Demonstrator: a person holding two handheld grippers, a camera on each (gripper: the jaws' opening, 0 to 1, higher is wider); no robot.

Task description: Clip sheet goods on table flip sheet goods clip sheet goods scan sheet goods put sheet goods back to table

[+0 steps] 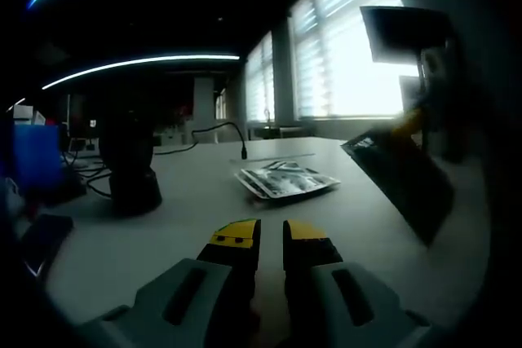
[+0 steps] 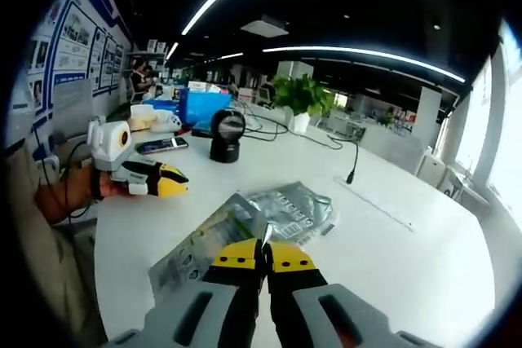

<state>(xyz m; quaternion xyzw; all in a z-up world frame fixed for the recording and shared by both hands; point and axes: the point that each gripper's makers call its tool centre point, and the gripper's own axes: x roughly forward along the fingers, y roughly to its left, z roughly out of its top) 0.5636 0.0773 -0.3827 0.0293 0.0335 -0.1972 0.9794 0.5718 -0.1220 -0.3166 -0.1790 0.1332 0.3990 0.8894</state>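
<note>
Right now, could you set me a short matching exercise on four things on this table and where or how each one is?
Things:
1. scanner
2. phone
3. blue box
4. dark packet

Descriptions:
A. lying flat, left of the scanner in the right gripper view
B. held by its edge in the right hand-held gripper
C. black, standing upright on its base
D. behind the scanner, toward the far end of the table

Pairs: 1-C, 2-A, 3-D, 4-B

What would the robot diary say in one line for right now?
right gripper: shut on sheet goods, lifted | left gripper: nearly shut, empty | silver packet: flat on table
</note>
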